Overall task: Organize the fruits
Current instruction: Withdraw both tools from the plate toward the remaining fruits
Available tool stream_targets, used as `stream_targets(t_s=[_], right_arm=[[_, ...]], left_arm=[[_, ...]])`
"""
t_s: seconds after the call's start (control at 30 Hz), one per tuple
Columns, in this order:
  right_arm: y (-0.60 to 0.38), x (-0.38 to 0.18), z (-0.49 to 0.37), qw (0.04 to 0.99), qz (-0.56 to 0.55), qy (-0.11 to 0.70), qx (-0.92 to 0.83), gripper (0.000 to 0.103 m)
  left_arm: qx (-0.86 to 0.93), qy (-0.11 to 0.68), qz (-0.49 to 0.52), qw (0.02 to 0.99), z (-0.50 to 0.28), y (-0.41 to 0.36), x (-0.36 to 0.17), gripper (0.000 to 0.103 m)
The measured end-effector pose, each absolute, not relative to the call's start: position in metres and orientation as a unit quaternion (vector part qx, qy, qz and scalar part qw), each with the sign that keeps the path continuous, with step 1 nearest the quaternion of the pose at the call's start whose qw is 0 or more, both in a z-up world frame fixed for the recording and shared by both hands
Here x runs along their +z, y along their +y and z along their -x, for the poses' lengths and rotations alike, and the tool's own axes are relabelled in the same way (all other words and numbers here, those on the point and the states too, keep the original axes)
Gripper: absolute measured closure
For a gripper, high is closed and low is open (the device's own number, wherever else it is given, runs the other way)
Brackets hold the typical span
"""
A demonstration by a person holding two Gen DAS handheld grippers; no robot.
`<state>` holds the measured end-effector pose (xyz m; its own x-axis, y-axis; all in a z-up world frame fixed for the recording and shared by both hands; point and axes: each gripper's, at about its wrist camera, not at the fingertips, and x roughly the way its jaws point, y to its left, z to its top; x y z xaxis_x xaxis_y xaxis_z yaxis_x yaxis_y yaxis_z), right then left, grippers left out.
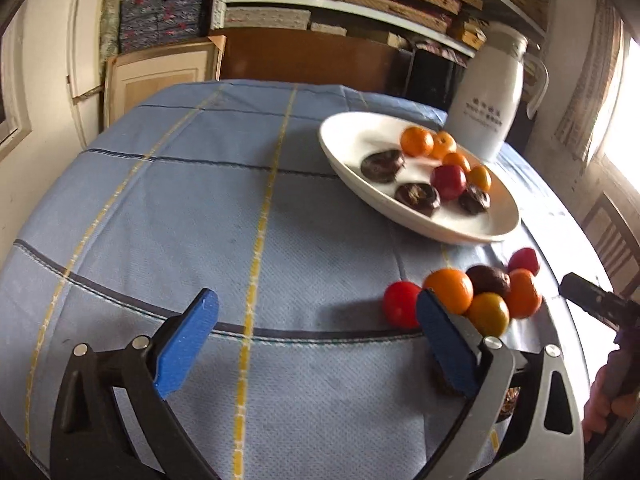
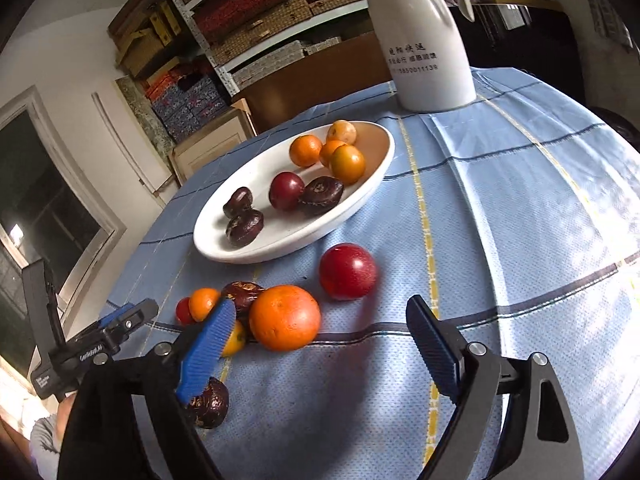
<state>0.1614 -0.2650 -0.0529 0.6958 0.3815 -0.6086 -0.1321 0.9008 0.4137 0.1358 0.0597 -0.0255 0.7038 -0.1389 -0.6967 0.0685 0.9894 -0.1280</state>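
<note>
Both our grippers are empty with jaws spread wide: the left gripper (image 1: 316, 320) has only tablecloth between its pads, and the right gripper (image 2: 320, 336) hangs just short of the large orange (image 2: 285, 317).

Taking the white oval dish (image 2: 224, 240) as our landmark, the sorted fruit already lies inside it: oranges at its far end, dark wrinkled fruits and a red one nearer us. The loose cluster (image 1: 476, 292) sits on the cloth just in front of the dish's near rim, with one red plum (image 2: 348, 271) a little apart to the right of it.

We judge the next pick should be a fruit on the outside of the pile: the large orange or the lone plum. We should straddle it squarely and close gently, since round fruit rolls. One dark fruit (image 2: 210, 402) lies under the right gripper's left finger, so we should lift clear before moving. The white thermos jug (image 2: 428, 40) stands behind the dish, out of our way.
</note>
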Motion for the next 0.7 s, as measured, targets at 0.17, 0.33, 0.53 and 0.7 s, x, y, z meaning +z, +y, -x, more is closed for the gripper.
stream_targets(t_s=[0.17,0.33,0.53,0.7], right_arm=[[-0.272,-0.06,-0.167,0.893,-0.195,0.383,0.134,0.014],[-0.27,-0.062,-0.164,0.894,-0.191,0.383,0.136,0.014],[-0.265,-0.063,-0.165,0.895,-0.177,0.387,0.136,0.014],[-0.26,-0.061,-0.162,0.898,-0.167,0.38,0.149,0.014]], left_arm=[[-0.066,0.404,0.012,0.912,-0.142,0.043,-0.033,0.006],[-0.069,0.431,-0.015,0.9,-0.152,0.031,-0.042,0.005],[-0.022,0.39,-0.078,0.917,-0.152,0.028,-0.032,0.005],[-0.061,0.405,-0.102,0.907,-0.155,0.017,-0.036,0.016]])
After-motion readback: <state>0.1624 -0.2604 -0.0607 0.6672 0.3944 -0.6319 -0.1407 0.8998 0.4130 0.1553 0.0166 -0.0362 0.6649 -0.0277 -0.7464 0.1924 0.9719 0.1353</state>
